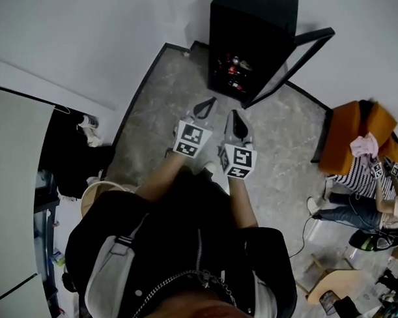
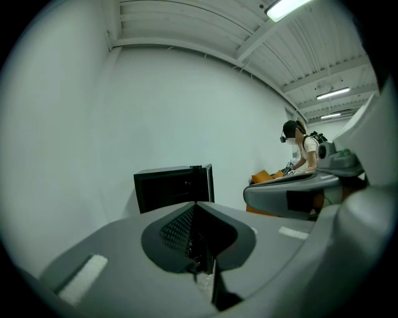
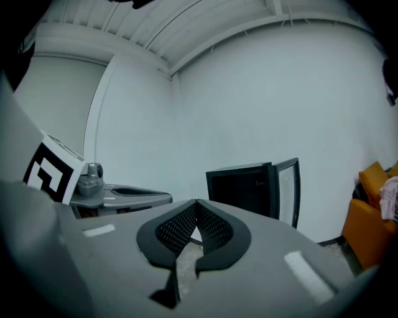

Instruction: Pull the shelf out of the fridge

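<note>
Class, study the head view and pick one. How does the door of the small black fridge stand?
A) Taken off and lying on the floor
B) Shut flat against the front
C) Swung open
C: the door stands angled out from one side of the fridge, which leaves the inside of the fridge open to view.
</note>
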Tool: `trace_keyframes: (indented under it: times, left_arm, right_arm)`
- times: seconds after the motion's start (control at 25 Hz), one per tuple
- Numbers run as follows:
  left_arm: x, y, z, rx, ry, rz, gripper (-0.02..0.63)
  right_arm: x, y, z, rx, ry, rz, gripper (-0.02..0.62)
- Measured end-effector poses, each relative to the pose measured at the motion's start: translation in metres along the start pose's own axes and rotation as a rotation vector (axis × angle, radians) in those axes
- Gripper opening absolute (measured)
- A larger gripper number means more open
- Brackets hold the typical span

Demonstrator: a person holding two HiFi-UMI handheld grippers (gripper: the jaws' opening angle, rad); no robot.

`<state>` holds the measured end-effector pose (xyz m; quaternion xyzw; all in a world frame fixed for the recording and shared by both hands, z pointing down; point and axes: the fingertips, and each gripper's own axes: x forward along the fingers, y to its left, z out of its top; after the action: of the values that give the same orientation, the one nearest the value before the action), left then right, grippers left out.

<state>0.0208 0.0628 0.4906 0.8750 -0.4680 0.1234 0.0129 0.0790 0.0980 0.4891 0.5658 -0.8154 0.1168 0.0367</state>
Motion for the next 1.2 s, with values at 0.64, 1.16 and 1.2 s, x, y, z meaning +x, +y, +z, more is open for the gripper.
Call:
trace_keyframes:
  times: [0.64, 1.16, 1.2]
  left_arm:
    - [0.050, 0.006, -0.008, -0.029, 0.030, -0.026, 0.011]
    - [0.123, 0.056, 0.003, -0.034, 0.013, -0.081, 0.011]
    - [0.131, 0.063, 0.005, -0.034, 0.011, -0.089, 0.011]
  right_arm:
    - [0.024, -0.048, 0.001, 0.057, -0.005, -0.047, 0.002]
    - [0.123, -0.092, 0.018, 0.103, 0.022, -0.132, 0.003]
    - [0.134, -0.095, 0.020, 0.108, 0.023, -0.139, 0.003]
